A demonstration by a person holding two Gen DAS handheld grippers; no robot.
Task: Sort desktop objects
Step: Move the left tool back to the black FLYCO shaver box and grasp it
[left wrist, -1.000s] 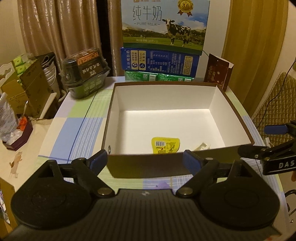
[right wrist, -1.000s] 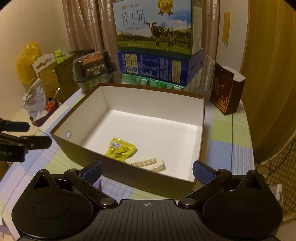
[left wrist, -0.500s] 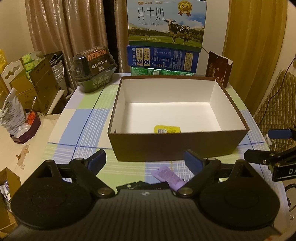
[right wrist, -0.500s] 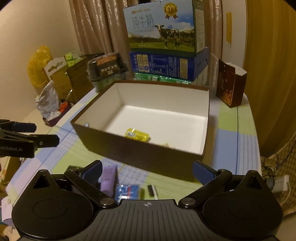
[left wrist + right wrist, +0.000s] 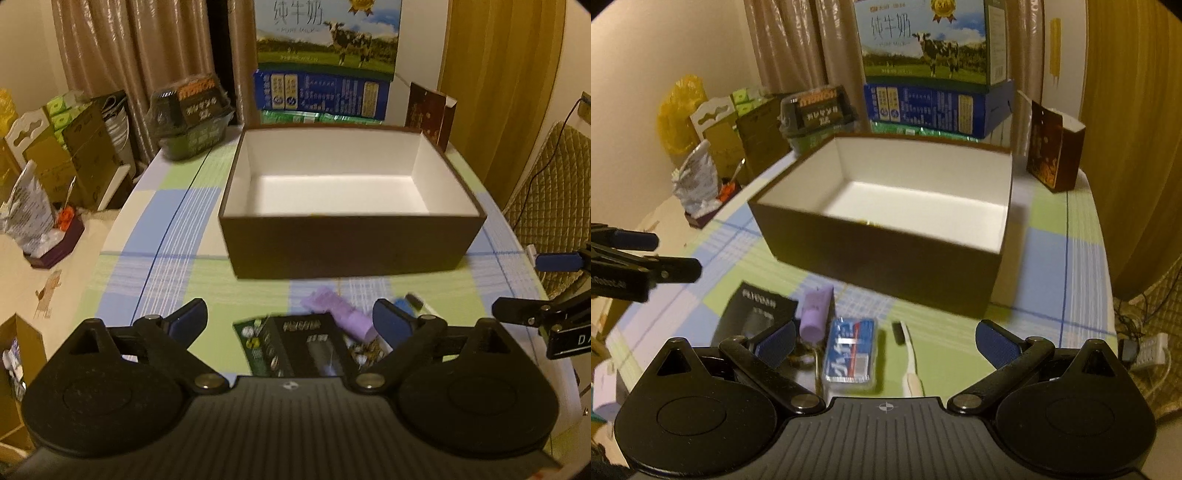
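Counter under a blue, green and white checked cloth, seen from both wrist cameras. Stacked milk cartons against the curtain at the far edge. Open brown box with white lining at mid-counter, nearer the far edge; only a sliver of yellow visible over its near wall, contents otherwise hidden. Dark patterned carton upright at the far right corner, just beside the box. Wrapped dark package at the far left corner, apart from the box.

Loose items in a cluster on the near part of the counter, in front of the box's near wall: black packet leftmost, blurred; purple tube touching or overlapping its right edge; blue-and-white clear case just beside the tube; white toothbrush-like stick with a dark tip rightmost, near the case.

Left hand-held gripper above the black packet and tube, jaws opening and wide apart, nothing pressed between them. Right hand-held gripper above the case and stick, jaws wide apart, gripping nothing. Each gripper's fingers visible at the side of the other's view.
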